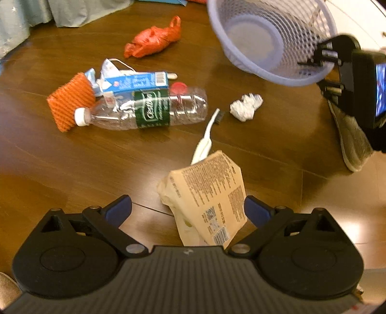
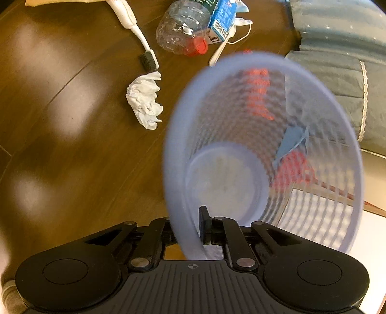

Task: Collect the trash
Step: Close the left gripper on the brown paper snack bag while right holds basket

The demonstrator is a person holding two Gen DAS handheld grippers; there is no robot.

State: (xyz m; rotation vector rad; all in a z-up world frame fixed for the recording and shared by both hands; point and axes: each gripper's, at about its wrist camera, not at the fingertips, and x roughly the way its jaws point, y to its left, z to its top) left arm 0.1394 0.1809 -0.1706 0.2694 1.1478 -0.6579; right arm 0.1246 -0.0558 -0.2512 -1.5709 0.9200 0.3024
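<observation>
A wooden floor is seen, strewn with refuse.

Left gripper: fingers spread wide, nothing clamped. A crumpled tan wrapper with printed text and a barcode is found between them; contact with either finger cannot be determined.

Right gripper: fingers closed upon the rim of a pale lilac mesh basket, one inside the wall and one outside. The basket is held tilted above the floor, its mouth turned toward the litter; its solid base is bare. In the left wrist view the same basket is shown at upper right, with the right gripper attached at its rim.

Items listed on the floor:
- clear plastic bottle, lying on its side, green label, white cap;
- blue and white carton, flattened, touching the bottle's far side;
- red cap, beside the carton and at the bottle;
- orange foam net, at the bottle's capped end;
- orange plastic bag, knotted, well apart beyond the carton;
- crumpled white tissue, near the basket;
- white toothbrush, dark bristles, between bottle and tissue, its handle end reaching the wrapper.

A grey shoe is noted at the right edge, and pale blue-grey fabric at upper left.
</observation>
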